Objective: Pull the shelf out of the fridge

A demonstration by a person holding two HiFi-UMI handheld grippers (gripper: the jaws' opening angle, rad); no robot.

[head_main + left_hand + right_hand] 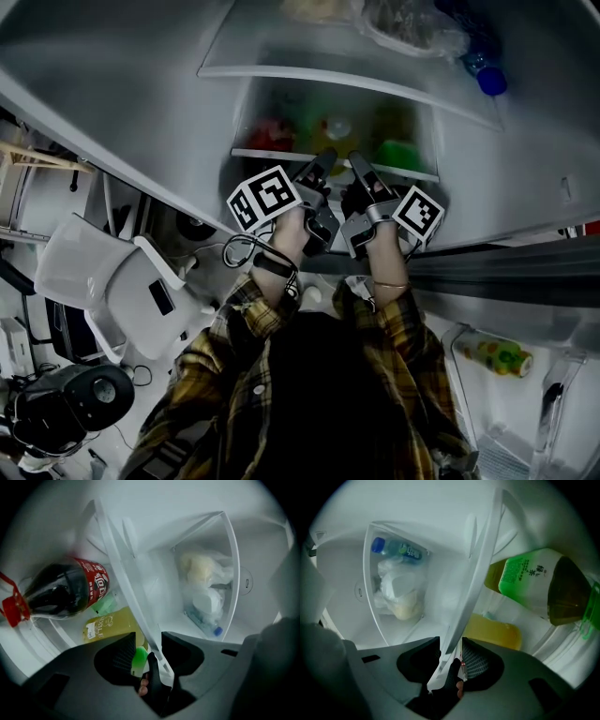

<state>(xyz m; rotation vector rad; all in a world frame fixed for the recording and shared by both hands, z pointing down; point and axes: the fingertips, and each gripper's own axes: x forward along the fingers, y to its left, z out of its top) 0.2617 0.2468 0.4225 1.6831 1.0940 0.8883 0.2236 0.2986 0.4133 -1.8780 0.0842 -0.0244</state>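
Note:
The fridge shelf (281, 155) is a clear plate with a white front rim. Both grippers hold that rim side by side, my left gripper (323, 167) just left of my right gripper (361, 169). In the left gripper view the rim (126, 573) runs down between the jaws of the left gripper (149, 644), lying against one pad, with a sliver of green beside the other. In the right gripper view the rim (480, 569) fills the gap of the right gripper (451, 648), which is shut on it.
Bottles lie on one side of the shelf: a cola bottle (65, 590), a yellow one (110, 625) and a green tea bottle (534, 583). Bagged food (403, 23) and a blue-capped bottle (490, 80) sit on another shelf (309, 75). A white chair (112, 281) stands at left.

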